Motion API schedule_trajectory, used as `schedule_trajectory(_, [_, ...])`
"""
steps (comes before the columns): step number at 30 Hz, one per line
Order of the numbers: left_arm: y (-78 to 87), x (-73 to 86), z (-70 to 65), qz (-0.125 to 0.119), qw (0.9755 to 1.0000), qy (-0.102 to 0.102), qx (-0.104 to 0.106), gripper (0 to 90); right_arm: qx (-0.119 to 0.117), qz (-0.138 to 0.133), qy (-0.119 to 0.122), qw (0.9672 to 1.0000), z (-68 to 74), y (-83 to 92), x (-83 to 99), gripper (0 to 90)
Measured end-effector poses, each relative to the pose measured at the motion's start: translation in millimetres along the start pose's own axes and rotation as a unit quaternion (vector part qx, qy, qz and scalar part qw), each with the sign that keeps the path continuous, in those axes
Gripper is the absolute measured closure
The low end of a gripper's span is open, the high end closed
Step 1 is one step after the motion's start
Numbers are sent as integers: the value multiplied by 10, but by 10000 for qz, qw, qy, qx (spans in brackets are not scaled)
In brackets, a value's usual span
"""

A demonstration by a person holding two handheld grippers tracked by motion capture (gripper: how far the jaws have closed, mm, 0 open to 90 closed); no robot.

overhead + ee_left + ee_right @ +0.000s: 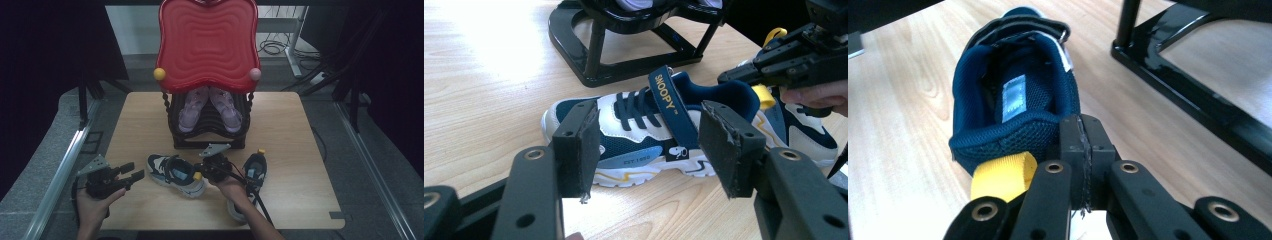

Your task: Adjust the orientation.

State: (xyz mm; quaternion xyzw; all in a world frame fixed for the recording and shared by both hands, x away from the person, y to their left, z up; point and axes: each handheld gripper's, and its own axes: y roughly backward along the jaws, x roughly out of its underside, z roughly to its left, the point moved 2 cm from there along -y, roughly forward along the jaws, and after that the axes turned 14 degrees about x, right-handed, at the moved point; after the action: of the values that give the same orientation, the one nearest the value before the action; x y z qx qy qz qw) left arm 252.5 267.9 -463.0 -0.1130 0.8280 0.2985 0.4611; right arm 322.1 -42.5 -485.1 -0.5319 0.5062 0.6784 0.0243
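A navy and white sneaker [175, 174] with a strap reading SNOOPY [659, 135] lies on its sole on the wooden table [300, 150], in front of the rack. My left gripper [134, 171] hovers open at the table's left. Its pads [581, 150] stand wide apart in the left gripper view, short of the sneaker's side. My right gripper [201, 169] is at the sneaker's heel, beside the yellow pull loop [1003, 175]. Its pads [1082, 135] are pressed together against the heel collar [1013, 132], with nothing visible between them. The matching sneaker [254, 172] lies to the right, partly under the right hand.
A black shoe rack [185, 142] with a red wavy top [207, 45] stands at the back middle, with a pair of pale pink shoes [190, 112] on its shelf. The rack's foot [1198, 100] is close to the right gripper. Bare wood lies left of the sneaker.
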Motion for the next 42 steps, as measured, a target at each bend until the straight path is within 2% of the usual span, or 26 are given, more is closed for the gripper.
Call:
schedule_trajectory(5, [-1,4,3,-5,10000,21,1,422,-132,1,43,9999,69,18,18,888])
schedule_trajectory(7, [3,3,5,-61,9999,63,98,422,-215,-29,-2,9998,91,26,18,888])
schedule_trajectory(10, [19,-6,1,-130,9999,21,-6,423,-267,-54,32,9996,142,40,19,888])
schedule_trajectory(18, [89,-20,-6,-323,9995,21,-24,426,-383,-111,43,9992,235,53,41,888])
schedule_trajectory(22, [91,-16,7,-327,9994,45,-29,426,-524,-164,-19,9985,279,69,43,888])
schedule_trajectory(29, [78,-10,6,-313,9995,53,-46,424,-589,-198,54,9981,355,82,51,888])
schedule_trajectory(42, [121,-17,10,-483,9987,114,-80,415,-806,-253,135,9963,524,75,47,889])
